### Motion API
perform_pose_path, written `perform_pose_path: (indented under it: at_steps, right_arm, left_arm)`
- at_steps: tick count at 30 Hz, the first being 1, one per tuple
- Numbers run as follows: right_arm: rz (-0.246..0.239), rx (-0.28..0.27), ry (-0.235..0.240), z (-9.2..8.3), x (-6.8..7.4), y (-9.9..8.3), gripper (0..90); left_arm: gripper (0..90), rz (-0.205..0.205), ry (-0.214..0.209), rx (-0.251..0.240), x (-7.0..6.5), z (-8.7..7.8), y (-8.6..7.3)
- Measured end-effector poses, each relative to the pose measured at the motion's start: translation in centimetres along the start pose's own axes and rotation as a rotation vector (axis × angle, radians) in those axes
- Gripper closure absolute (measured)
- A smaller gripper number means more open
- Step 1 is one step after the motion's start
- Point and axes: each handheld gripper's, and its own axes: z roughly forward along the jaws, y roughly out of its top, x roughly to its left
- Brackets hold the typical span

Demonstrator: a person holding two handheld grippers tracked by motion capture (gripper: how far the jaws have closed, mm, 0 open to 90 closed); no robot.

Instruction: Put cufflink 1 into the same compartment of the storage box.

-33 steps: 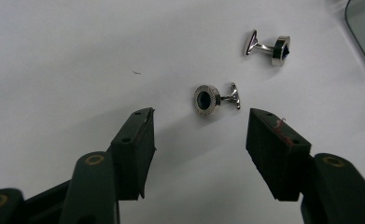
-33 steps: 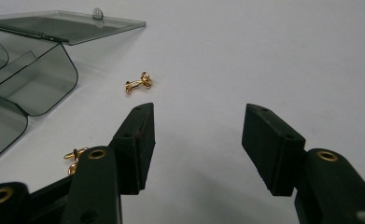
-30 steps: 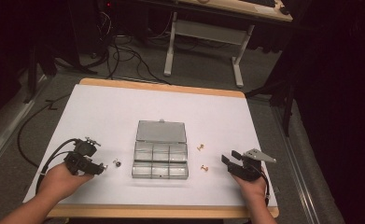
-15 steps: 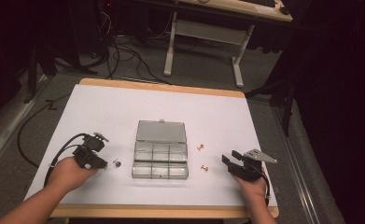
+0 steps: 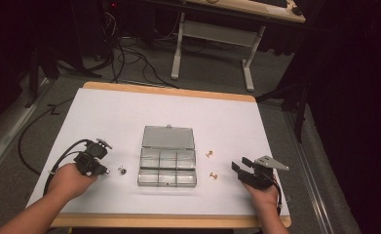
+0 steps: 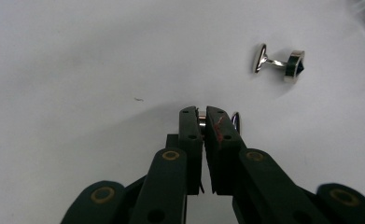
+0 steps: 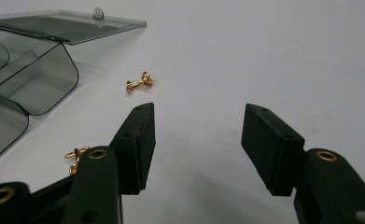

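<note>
Where black ribbed pads pinch a shiny silver cufflink point(image 6: 201, 122), left tool point(image 6: 203, 114) just closed; right tool point(image 7: 196, 140) agape

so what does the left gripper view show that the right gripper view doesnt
Left gripper view: the left tool closed on a silver cufflink on the white table, its jaws having just been closing, and a second silver cufflink lying free beyond it.

Right gripper view: the right tool with jaws apart and nothing between them, two gold cufflinks, and the clear compartment box with its lid open flat.

Both: black jaws rising from the bottom edge over that white table.
</note>
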Motion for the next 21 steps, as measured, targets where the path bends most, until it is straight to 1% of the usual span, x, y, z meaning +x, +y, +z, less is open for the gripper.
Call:
perform_pose_path:
  at_steps: [1,6,8,12,14,17,19,21]
  right_arm:
    - [-0.002,-0.001,0.000,0.00,0.00,0.00,45.3]
    - [-0.002,0.000,-0.004,0.06,-0.04,0.00,45.4]
    - [0.008,0.004,-0.006,0.13,-0.03,-0.02,45.4]
    - [0.005,0.004,-0.004,0.17,0.01,-0.02,45.5]
    - [0.009,0.005,-0.004,0.14,-0.01,-0.03,45.5]
    - [0.013,0.002,0.000,0.05,-0.08,-0.02,45.5]
    - [0.011,-0.004,0.000,0.02,-0.12,-0.02,45.5]
    - [0.011,-0.004,0.002,-0.01,-0.13,-0.01,45.5]
  left_arm:
    - [85.6,-0.006,-0.005,0.000,0.19,0.02,-0.06]
    - [85.2,-0.004,-0.025,0.000,0.42,0.11,-0.04]
    - [85.1,-0.002,-0.028,-0.002,0.44,0.16,0.05]
    - [84.9,0.007,-0.014,-0.019,0.26,0.29,0.16]
    - [85.5,-0.002,-0.011,-0.025,0.29,0.35,0.20]
    - [86.0,-0.003,-0.010,-0.026,0.29,0.35,0.22]
    - [86.1,0.005,-0.003,-0.024,0.22,0.32,0.22]
    - [86.5,-0.001,-0.005,-0.026,0.17,0.25,0.26]
